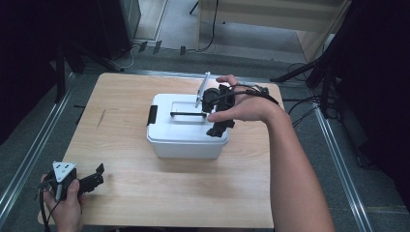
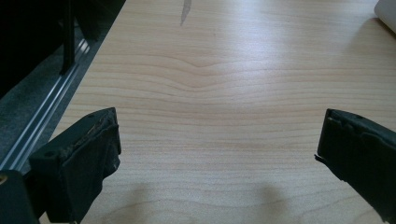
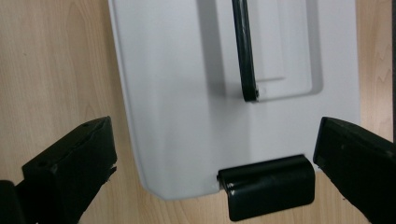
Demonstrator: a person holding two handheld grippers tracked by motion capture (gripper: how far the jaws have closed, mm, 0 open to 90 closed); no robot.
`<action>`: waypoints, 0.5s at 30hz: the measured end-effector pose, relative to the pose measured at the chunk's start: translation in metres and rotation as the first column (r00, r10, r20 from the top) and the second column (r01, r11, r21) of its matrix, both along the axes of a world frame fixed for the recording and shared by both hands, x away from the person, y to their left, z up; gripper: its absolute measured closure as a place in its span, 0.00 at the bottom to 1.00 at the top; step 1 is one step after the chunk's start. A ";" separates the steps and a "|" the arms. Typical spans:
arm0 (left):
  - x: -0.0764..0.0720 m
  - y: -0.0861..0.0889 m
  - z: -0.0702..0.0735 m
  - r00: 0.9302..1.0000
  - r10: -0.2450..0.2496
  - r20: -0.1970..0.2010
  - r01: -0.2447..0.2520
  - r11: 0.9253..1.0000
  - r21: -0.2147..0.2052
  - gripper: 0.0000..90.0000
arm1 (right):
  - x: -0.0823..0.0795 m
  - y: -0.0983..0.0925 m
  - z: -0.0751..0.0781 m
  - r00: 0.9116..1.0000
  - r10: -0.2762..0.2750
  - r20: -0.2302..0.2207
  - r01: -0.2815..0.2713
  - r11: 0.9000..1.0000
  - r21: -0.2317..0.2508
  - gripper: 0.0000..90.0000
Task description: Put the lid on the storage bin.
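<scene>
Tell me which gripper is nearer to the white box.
Right. The right gripper hovers over the white box, above its latch end; the left gripper sits far off at the table's near-left corner.

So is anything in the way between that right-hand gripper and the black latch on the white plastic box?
Nothing visible. The right gripper hangs open above the white plastic box, its black latch lying unobstructed between the jaws.

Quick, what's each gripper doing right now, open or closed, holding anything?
Left gripper: open, holding nothing, low over the bare wooden table.
Right gripper: open, holding nothing, above the white box near its black latch.
</scene>
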State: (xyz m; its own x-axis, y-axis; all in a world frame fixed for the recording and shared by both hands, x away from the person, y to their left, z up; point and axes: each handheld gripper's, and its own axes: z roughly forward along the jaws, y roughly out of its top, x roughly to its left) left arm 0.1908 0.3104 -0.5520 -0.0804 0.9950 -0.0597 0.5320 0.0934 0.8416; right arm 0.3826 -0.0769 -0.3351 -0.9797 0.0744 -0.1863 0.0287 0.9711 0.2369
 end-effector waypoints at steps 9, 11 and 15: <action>0.000 -0.001 0.000 1.000 0.002 0.001 -0.002 1.000 0.008 0.00 | -0.006 -0.027 0.007 0.999 -0.037 0.010 0.037 0.999 0.025 0.00; 0.000 -0.001 0.000 1.000 0.001 0.000 -0.001 1.000 0.011 0.00 | -0.008 -0.034 0.007 0.999 -0.046 0.013 0.045 0.999 0.025 0.00; 0.000 -0.001 0.000 1.000 0.001 0.000 -0.001 1.000 0.013 0.00 | -0.010 -0.049 0.007 0.998 -0.068 0.017 0.068 0.997 0.029 0.00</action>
